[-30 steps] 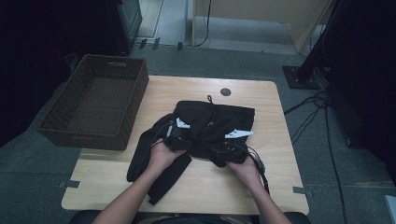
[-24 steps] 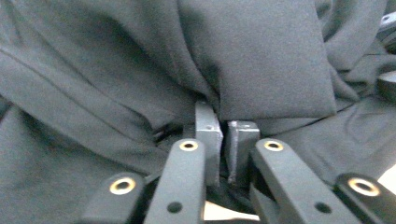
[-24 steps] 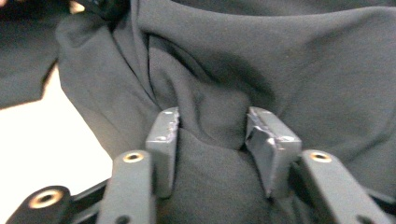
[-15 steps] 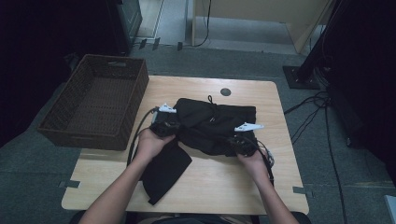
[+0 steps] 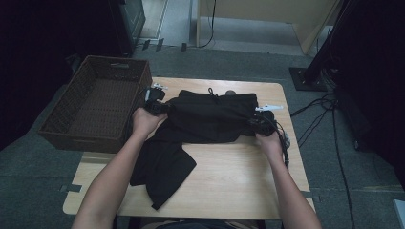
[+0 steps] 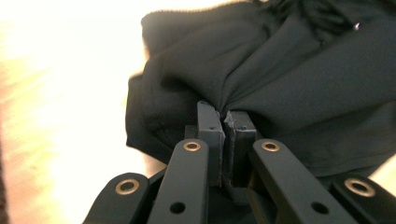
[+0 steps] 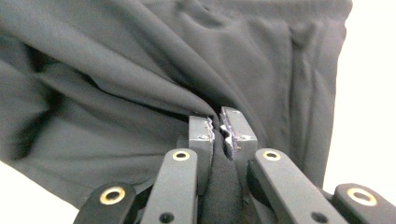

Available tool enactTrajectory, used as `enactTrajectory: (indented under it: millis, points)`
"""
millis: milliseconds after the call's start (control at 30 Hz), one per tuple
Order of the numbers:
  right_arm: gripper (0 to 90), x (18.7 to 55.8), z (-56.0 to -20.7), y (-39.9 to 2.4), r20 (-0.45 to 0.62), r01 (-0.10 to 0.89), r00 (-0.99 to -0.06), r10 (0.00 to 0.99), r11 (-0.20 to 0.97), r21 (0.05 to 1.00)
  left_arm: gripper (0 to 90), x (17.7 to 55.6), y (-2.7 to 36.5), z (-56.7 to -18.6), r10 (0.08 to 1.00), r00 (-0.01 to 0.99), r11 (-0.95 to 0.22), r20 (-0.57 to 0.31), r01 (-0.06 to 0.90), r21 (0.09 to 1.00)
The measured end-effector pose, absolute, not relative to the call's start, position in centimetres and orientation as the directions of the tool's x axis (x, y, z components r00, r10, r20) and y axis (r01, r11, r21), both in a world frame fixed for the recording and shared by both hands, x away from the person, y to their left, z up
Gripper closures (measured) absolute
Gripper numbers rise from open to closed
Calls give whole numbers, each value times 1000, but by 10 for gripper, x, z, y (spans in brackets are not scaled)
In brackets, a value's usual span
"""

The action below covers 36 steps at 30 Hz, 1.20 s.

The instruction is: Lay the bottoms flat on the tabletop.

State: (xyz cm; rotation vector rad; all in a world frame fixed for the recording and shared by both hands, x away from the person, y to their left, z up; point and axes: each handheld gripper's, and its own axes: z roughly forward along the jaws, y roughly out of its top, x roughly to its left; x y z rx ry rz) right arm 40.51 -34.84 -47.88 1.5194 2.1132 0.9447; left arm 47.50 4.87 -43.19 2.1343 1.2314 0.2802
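You had the left gripper (image 5: 157,106) pinched tight on a fold of the black garment (image 5: 210,119), and the right gripper (image 5: 260,123) clamped on its opposite edge. The garment stretched between both grippers across the desk (image 5: 229,181), one part trailing below the left gripper.

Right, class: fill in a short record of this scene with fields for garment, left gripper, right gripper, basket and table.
garment: black fabric shorts with a drawstring, stretched between both grippers, one part draped toward the near edge
left gripper: shut on the garment's cloth
right gripper: shut on the garment's cloth
basket: dark brown woven rectangular basket, left of the table
table: light wooden tabletop
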Motion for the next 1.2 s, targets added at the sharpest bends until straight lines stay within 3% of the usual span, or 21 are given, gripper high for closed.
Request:
enactTrajectory:
  millis: [133,233,267,300,333,500,733,1200]
  points:
    - [822,419,-484,-356,54,694,-308,950,185,696,874,488,48,-439,857,507,-350,-96,708,614]
    - [773,427,-487,-356,68,705,-265,962,144,695,845,491,42,-446,858,497,-324,-130,720,614]
    - [725,428,-486,-353,72,699,-257,964,134,703,807,489,40,-447,851,508,-325,-134,710,625]
    - [665,426,-482,-350,120,685,-282,952,112,720,683,486,38,-446,846,514,-323,-143,707,629]
    - [639,423,-479,-349,125,674,-293,948,112,730,632,484,37,-446,841,521,-325,-148,704,631]
    - [627,400,-461,-345,165,624,-347,923,96,775,525,465,40,-431,809,559,-318,-180,675,665]
    - [608,377,-463,-329,198,628,-417,887,124,768,504,432,31,-422,756,616,-340,-219,656,673]
    - [528,382,-498,-296,198,676,-436,878,174,716,400,428,-29,-478,712,664,-412,-230,660,629]
